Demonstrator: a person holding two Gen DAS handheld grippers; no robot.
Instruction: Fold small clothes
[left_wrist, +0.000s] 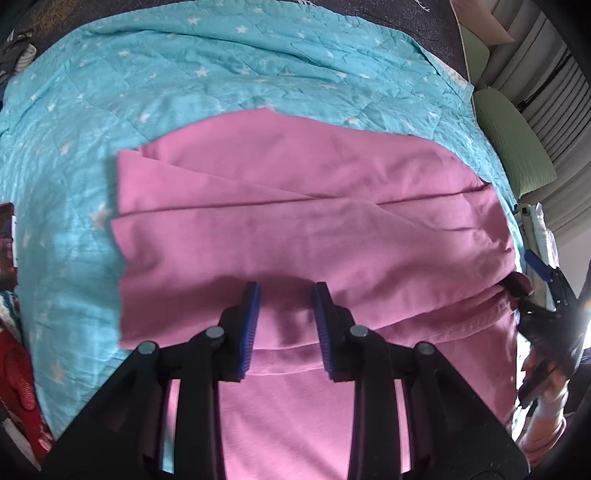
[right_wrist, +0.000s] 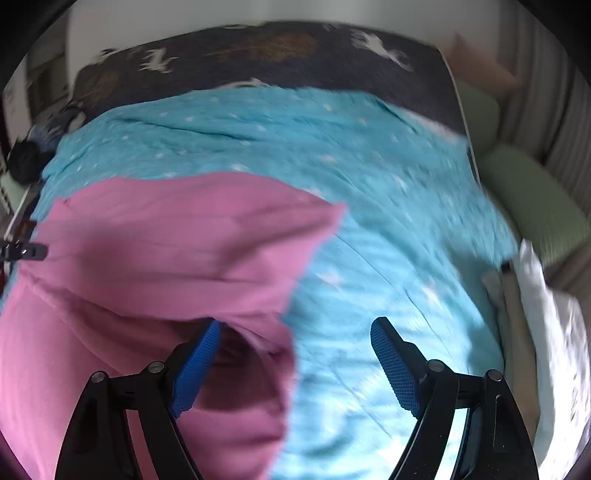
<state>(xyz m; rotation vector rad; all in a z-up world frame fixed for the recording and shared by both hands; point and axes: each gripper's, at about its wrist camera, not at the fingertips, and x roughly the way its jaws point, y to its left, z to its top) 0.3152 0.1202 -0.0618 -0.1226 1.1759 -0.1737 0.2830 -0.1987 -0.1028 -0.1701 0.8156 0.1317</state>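
Folded pink cotton garment (left_wrist: 303, 229) lying on turquoise star-print quilt (left_wrist: 221, 66) | left hand-held gripper (left_wrist: 286, 295) hovering over garment, jaws parted, empty | right hand-held gripper (right_wrist: 295, 339) gaping wide at garment's right edge, gripping nothing

- The folded garment (left_wrist: 303, 229) lies on the star-printed quilt (left_wrist: 221, 81), which covers the near part of the bed.
- Behind the quilt, a blanket with animal figures (right_wrist: 258, 55) covers the far part of the bed.
- To the right of the bed, 2 cushions (left_wrist: 513, 144) sit one behind the other against a ribbed wall.
- In the left wrist view, the left gripper (left_wrist: 286, 295) hangs over the garment's near part, the cloth below its 2 parted fingers.
- The right gripper (right_wrist: 295, 332) is at the garment's right edge: its left finger over the cloth, its right finger over bare quilt.
- A stack of folded cloth (right_wrist: 546, 314) lies at the quilt's right edge.
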